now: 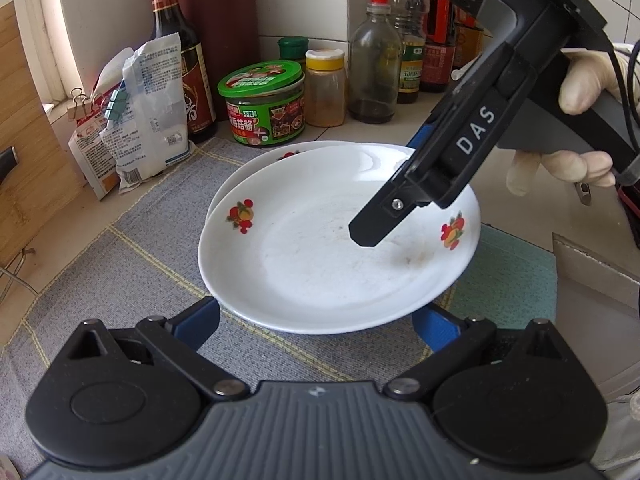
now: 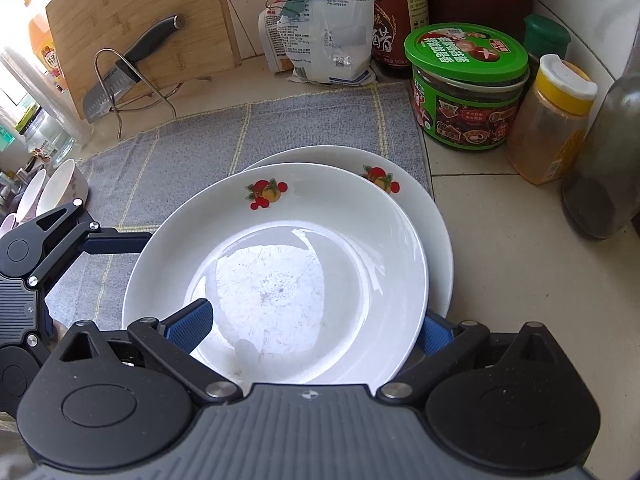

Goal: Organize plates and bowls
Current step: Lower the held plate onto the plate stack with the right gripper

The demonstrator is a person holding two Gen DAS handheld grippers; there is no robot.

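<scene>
Two white plates with fruit prints sit stacked on a grey cloth [image 2: 200, 148] spread over the counter [image 2: 520, 280]; the upper plate [image 1: 320, 264] lies offset toward the cameras, so the rim of the lower plate [image 2: 440, 248] shows behind and to one side of it.

The left gripper [image 1: 316, 320] sits low at the near edge of the stack, pointing forward across the cloth; its blue-padded fingers [image 1: 200, 318] are spread wide, one on each side of the plates' near rim, and not pressing on anything that can be seen.

The right gripper [image 2: 310, 326] comes in from the right side of the stack, angled steeply downward over the upper plate; in the left wrist view its black body runs diagonally from upper right to lower left, held by a gloved hand [image 1: 576, 120] wrapped round the handle, with fingers curled beneath. One blue finger [image 2: 192, 324] lies over the upper plate's inner surface; the other sits below the rim at the plates' right edge; the jaws stand apart with the rim between them, and whether they touch the plate cannot be told.

Behind the cloth stand a green-lidded jar [image 2: 468, 92], a yellow-capped spice jar [image 2: 552, 120], sauce bottles [image 1: 412, 40], and a clipped white bag [image 2: 332, 20]; two bowls [image 2: 60, 188] rest at the far left in the right wrist view.
</scene>
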